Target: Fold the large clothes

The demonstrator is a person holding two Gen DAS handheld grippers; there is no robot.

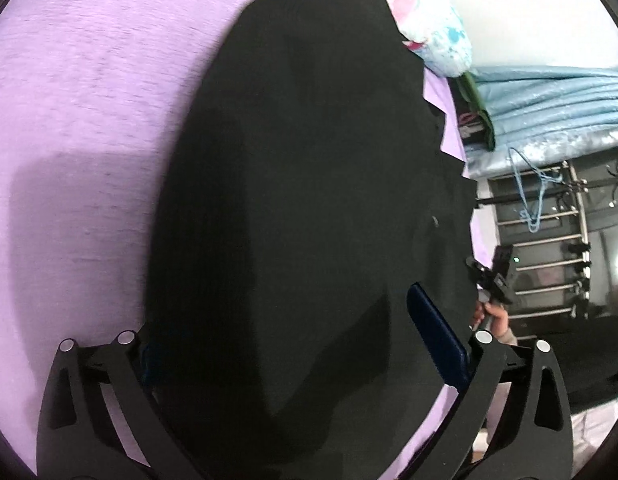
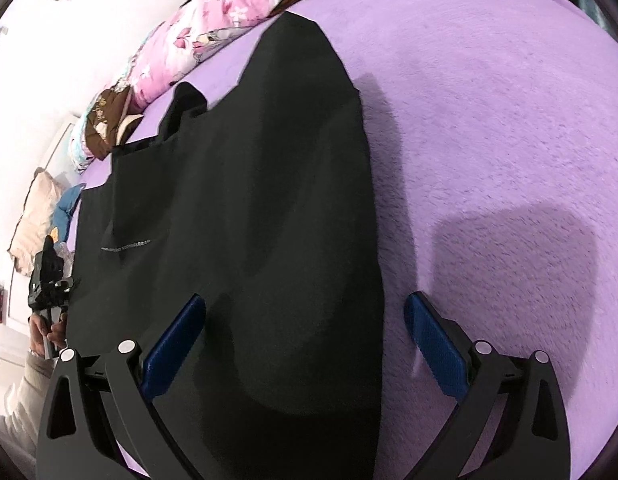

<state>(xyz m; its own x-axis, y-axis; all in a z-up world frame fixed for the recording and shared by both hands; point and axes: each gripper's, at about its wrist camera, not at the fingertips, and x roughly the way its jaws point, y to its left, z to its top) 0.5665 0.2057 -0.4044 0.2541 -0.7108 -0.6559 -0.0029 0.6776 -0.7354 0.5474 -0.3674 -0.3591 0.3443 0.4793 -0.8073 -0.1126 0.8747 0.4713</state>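
Black garment (image 2: 245, 216) spread flat on purple bedspread (image 2: 489, 140), long axis running from near to far. Right gripper (image 2: 305, 344) released, wide apart, astride the near right edge. Left gripper (image 1: 293, 344) also spread wide over the near hem, left pad hidden by cloth. Both about equally near.

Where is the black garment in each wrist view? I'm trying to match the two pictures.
Left wrist: black garment fills the centre, running top to bottom between the open fingers.
Right wrist: black garment lies left of centre, top to bottom.
Shared landmark: the floral quilt beyond its far end.
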